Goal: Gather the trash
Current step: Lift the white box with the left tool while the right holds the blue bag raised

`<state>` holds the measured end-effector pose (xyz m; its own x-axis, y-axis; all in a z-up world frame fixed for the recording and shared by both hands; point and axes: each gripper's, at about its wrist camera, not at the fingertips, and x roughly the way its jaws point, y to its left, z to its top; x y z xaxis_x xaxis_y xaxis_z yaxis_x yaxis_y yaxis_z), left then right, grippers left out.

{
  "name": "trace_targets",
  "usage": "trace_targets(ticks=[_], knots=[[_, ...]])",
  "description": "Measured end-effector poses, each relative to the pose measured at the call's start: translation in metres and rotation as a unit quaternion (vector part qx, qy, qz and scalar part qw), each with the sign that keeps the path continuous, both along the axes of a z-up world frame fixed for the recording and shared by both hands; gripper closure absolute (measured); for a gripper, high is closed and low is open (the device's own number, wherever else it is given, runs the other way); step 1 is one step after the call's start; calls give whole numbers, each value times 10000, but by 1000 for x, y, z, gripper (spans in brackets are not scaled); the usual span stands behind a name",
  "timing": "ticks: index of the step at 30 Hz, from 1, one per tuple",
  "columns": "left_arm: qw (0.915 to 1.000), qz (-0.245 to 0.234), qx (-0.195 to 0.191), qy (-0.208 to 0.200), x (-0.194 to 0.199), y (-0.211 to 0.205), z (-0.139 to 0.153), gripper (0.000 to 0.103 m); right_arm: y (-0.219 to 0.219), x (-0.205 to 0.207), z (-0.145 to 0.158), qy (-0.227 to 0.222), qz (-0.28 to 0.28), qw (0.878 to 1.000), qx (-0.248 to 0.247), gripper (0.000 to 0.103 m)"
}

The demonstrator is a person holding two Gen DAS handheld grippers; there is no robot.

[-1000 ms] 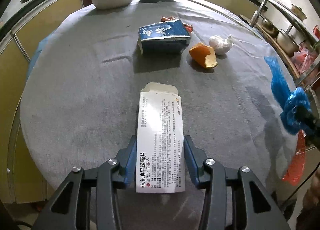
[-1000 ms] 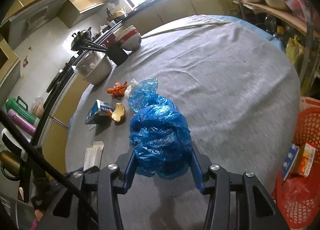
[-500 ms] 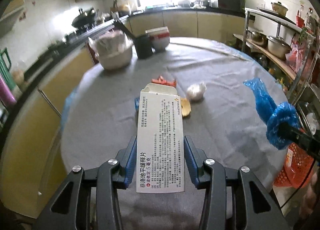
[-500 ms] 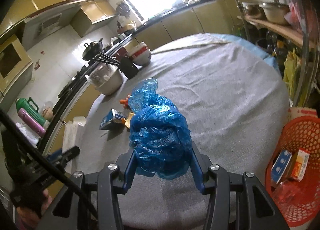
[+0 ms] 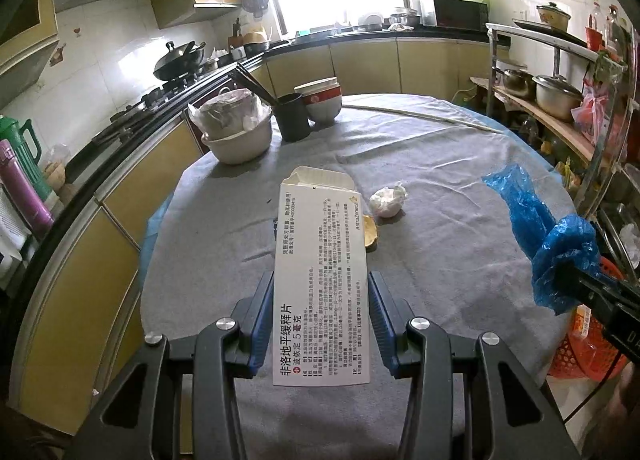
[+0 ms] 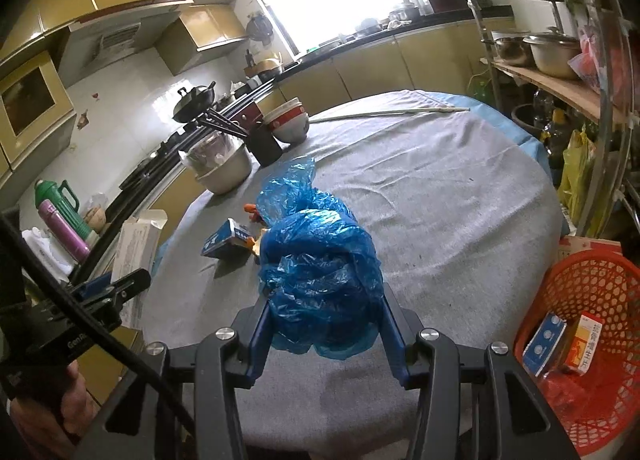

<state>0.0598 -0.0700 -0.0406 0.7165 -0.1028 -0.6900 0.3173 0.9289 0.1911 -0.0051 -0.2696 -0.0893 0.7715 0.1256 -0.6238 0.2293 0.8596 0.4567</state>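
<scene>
— What have you got in each hand?
— My left gripper point(image 5: 320, 324) is clamped on a white medicine box point(image 5: 322, 284), held above the grey table point(image 5: 440, 228). My right gripper point(image 6: 322, 324) squeezes a crumpled blue plastic bag point(image 6: 320, 268).
— And the bin?
— The red basket point(image 6: 588, 280) sits beside the table, right.

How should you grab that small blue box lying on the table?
The small blue box lies flat on the grey tablecloth, so probably come from above and pinch its two long sides near the middle. An orange peel touches its right end, so stay clear of that end.
</scene>
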Motion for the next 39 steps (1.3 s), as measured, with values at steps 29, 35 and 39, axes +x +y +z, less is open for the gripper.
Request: trace_targets(ticks=[29,35,39], knots=[[9989,-438,122,-109,-16,-34,-1,56,-20,-25,0,-70,-287,9996,-32,52],[9984,-541,131,-92,-20,-42,-2,56,-26,-30,-2,-95,-336,9994,37,52],[9981,-586,157,-81,-22,-47,-3,56,-25,-31,-2,-109,-300,9995,42,52]])
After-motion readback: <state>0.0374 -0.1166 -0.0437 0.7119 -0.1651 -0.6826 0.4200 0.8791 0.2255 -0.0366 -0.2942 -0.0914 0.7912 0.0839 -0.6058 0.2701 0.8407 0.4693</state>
